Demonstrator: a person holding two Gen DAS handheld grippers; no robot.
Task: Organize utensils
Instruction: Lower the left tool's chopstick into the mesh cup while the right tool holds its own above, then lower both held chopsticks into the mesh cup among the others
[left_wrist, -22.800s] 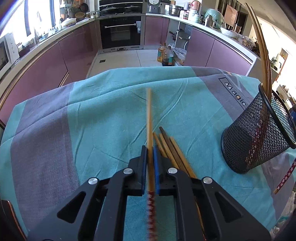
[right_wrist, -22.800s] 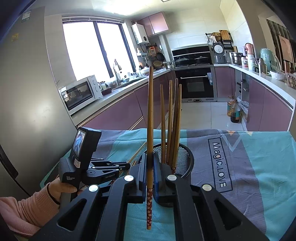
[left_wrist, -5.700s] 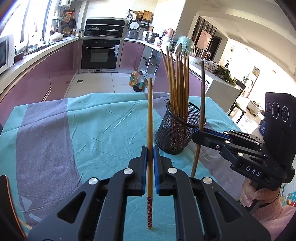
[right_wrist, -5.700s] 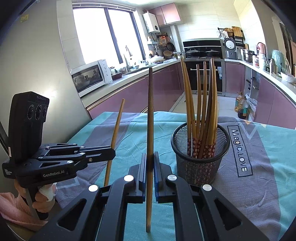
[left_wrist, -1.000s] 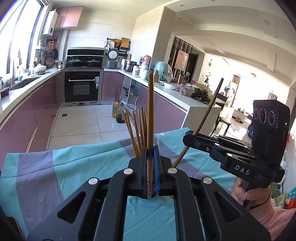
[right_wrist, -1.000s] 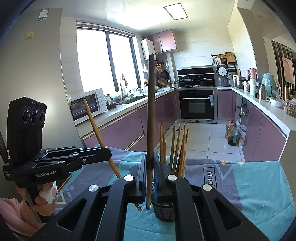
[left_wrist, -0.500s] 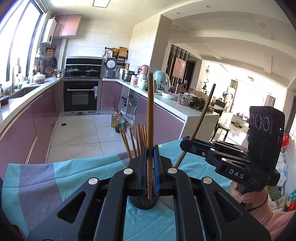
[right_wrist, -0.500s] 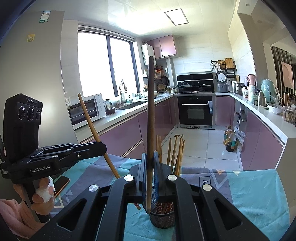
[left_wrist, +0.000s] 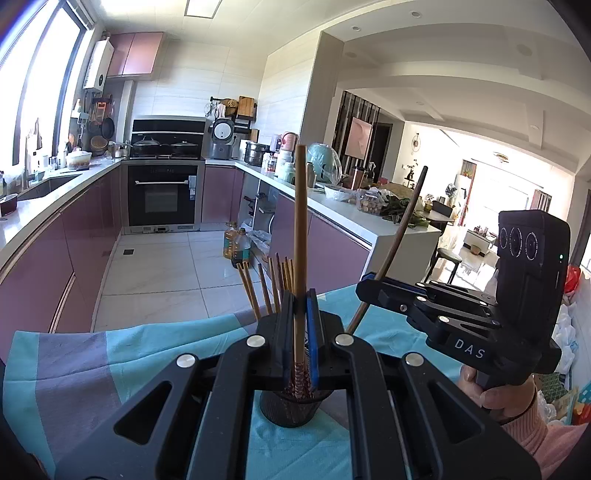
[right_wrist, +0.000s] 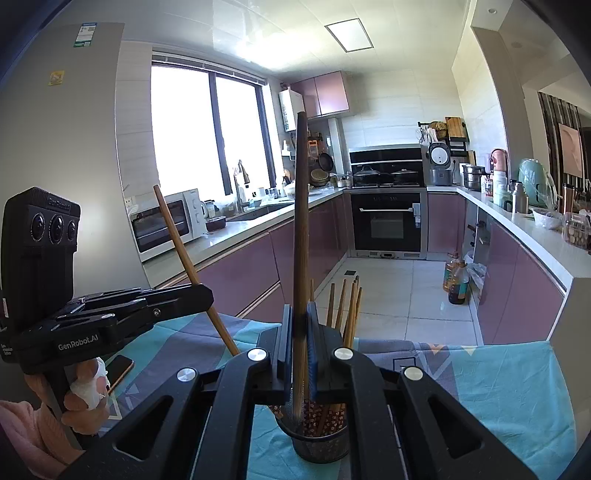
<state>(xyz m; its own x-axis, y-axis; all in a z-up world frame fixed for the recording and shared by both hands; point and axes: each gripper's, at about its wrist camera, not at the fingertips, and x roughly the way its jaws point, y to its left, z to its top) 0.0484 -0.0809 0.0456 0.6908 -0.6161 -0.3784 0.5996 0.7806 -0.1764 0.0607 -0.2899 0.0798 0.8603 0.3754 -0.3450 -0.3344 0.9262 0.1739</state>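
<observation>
Two grippers hung over the black mesh holder (right_wrist: 320, 441), which stood on the teal-and-grey cloth (right_wrist: 509, 384) covering the worktop, each with a chopstick between its fingers. The left gripper (left_wrist: 300, 332) was clamped on a light wooden chopstick (left_wrist: 300, 236), held upright with its patterned lower end down inside the rim of the holder. The right gripper (right_wrist: 300, 343) had the dark brown chopstick (right_wrist: 301, 221) between its blue pads; a sliver of gap showed beside the stick, so I could not tell whether it was really pinched or just let loose. Its lower end looked blurred just above the holder's mouth.

From the left wrist camera the holder was mostly hidden behind the fingers, only its base and the fanned tips of the other chopsticks (left_wrist: 269, 288) showing, while the right gripper appeared off to the side with the dark stick slanting. The right wrist camera showed more: the patterned ends packed inside the mesh, a phone (right_wrist: 119, 367) lying on the cloth, and the left hand (right_wrist: 83, 402) with a bandaged finger.
</observation>
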